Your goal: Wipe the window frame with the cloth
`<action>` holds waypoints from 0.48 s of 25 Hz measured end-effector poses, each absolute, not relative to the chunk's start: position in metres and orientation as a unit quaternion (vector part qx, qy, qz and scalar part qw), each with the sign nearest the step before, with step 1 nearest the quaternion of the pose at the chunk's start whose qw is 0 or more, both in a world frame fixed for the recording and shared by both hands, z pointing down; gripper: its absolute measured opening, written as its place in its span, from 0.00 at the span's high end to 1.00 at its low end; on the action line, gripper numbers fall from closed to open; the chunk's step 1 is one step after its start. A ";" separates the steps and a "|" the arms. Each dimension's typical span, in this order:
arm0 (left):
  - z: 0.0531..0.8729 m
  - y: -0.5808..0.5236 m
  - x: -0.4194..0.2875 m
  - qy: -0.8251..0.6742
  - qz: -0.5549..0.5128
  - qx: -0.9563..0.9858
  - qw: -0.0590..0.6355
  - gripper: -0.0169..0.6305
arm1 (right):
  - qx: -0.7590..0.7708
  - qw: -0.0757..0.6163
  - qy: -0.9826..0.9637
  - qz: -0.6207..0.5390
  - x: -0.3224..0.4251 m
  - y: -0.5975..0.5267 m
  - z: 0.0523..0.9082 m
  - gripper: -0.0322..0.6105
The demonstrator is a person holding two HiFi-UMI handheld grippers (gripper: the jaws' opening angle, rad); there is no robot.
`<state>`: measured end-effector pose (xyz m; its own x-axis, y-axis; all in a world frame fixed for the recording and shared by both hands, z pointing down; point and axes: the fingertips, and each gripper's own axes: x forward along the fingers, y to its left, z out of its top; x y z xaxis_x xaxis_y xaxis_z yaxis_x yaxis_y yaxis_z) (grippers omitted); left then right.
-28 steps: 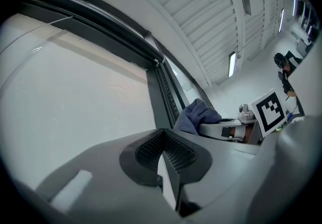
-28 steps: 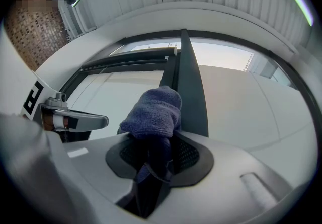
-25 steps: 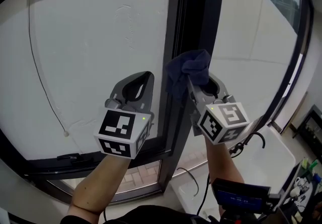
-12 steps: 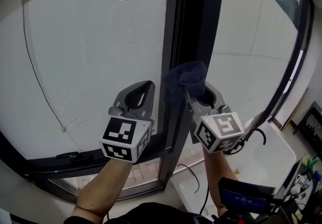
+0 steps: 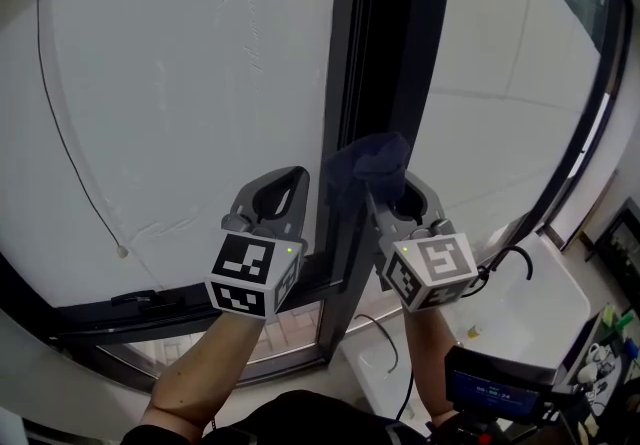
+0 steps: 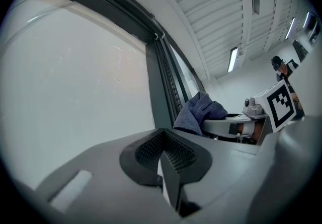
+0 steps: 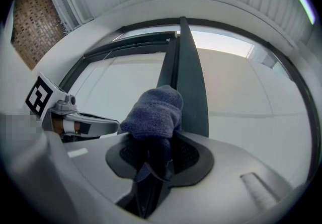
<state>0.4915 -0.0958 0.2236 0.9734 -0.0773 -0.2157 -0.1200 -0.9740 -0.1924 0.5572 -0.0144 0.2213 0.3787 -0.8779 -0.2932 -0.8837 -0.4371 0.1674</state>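
- left pane (image 5: 190, 83): one thin cord (image 5: 121, 252) hangs across it and ends low, near the bottom rail; nothing touches either
- left gripper (image 5: 285, 183): jaws pressed together with nothing between them, confirmed in its own view (image 6: 162, 153); it hovers just left of the upright post, close to the glass. Over the last second it has drifted slightly right and down alongside the other gripper, but it does no work
- window frame (image 5: 385, 53): the dark upright post between the two panes is the part being wiped; the bottom rail runs off to the left beneath the grippers
- cloth (image 5: 370, 161): dark blue, bunched, pinched at its lower end and, as far as we can tell, pushed against the front face of the post. A second ago it sat higher on the post; it has since slid down toward the bottom rail. We read this as a downward wiping stroke under way, with the lowest stretch of the post and the rail itself not yet covered
- right gripper (image 5: 395, 195): jaws clamped on the cloth, with fabric bulging out above the tips in its own view (image 7: 151, 167)
- right pane (image 5: 500, 83): untouched
- count: two grippers, one cloth, one upright post, two panes, one cord
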 end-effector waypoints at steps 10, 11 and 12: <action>0.257 -0.090 0.489 0.038 0.084 -0.991 0.100 0.98 | -0.836 -0.001 0.529 0.143 0.558 -0.015 0.266 0.77; 0.260 -0.090 0.489 0.039 0.082 -0.991 0.099 0.98 | -0.836 -0.001 0.530 0.141 0.558 -0.016 0.270 0.77; 0.264 -0.090 0.490 0.039 0.080 -0.991 0.097 0.98 | -0.836 0.000 0.530 0.140 0.559 -0.016 0.273 0.77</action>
<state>0.4899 -0.0901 0.2636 0.9842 -0.0611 -0.1663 -0.0922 -0.9781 -0.1866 0.5585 -0.0156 0.2731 0.3987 -0.8866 -0.2345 -0.8867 -0.4380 0.1483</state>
